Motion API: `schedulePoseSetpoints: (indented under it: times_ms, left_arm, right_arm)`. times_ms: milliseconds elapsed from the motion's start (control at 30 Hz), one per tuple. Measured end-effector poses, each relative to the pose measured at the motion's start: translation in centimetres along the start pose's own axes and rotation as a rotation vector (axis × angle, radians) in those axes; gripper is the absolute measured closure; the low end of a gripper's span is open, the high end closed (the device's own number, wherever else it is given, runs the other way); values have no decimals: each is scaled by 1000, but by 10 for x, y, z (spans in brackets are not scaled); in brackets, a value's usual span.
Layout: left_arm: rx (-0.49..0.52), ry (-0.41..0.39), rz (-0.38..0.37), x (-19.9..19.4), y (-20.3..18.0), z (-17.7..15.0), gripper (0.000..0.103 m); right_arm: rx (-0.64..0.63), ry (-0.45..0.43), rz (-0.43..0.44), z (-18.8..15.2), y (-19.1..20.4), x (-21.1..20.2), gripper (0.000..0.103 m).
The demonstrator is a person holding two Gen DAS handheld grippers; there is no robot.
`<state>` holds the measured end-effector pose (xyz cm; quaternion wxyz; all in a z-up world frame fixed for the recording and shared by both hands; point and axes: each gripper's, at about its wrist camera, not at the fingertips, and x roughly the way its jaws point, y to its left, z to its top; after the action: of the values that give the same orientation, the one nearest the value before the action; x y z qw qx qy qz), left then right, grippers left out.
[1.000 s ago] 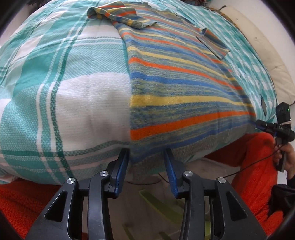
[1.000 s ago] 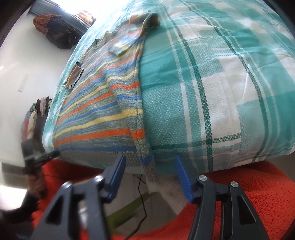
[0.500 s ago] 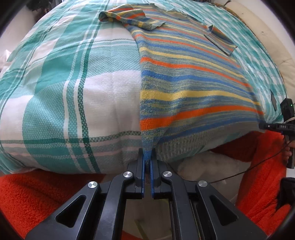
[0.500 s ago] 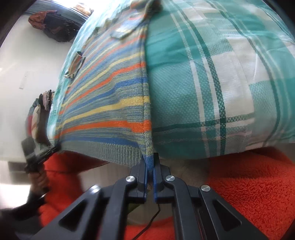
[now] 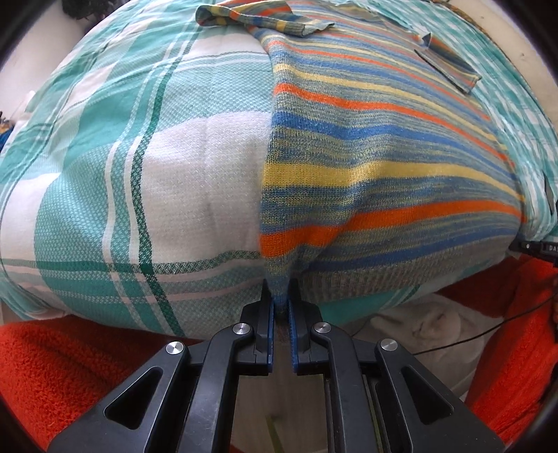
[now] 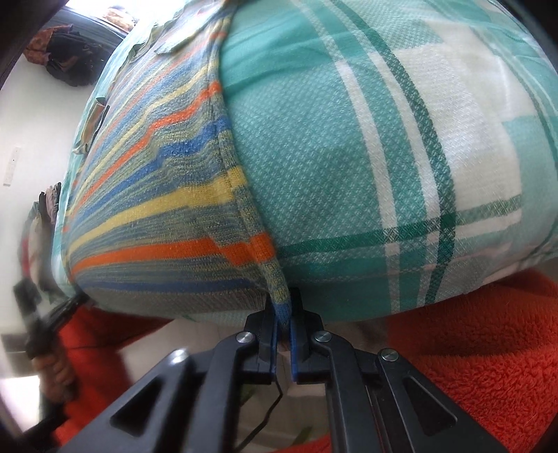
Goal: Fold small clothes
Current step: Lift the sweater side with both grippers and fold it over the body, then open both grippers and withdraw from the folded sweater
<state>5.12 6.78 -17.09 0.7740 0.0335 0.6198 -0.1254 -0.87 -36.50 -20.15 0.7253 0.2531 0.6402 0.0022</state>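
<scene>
A bed covered in a teal, white and dark-green plaid woven blanket (image 5: 146,146) fills both views, and everything else is placed against it. On the blanket lies a knitted sweater striped in orange, blue, yellow and grey-green (image 5: 383,163), its long axis running from the near edge of the bed toward the far end, hem nearest the cameras and hanging just over the edge.

The left wrist view shows the sweater's far part: one sleeve (image 5: 258,17) folded across the top and another sleeve end (image 5: 450,66) lying on the right side of the body. The right wrist view shows instead the sweater's right side seam (image 6: 226,167), a white wall and a dark heap of clothes (image 6: 62,59) beyond the bed's far corner. Orange fleece fabric (image 6: 470,348) lies below the bed edge in both views.

At that edge, the left gripper (image 5: 280,310) has its blue-lined fingers pressed together on the hem's left corner, pulling the knit into a small peak. The right gripper (image 6: 281,315) pinches the hem's right corner the same way, fingers nearly closed on the cloth.
</scene>
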Motion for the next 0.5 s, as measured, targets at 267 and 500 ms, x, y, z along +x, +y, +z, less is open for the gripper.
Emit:
schedulePoseSetpoints:
  times_ms: [267, 500]
  left_arm:
    - [2, 11, 62, -29, 0, -22, 62]
    - [-9, -257, 130, -111, -2, -11, 35]
  right_arm:
    - [-12, -31, -69, -25, 3, -36, 65]
    - [-188, -246, -243, -33, 38, -102, 63]
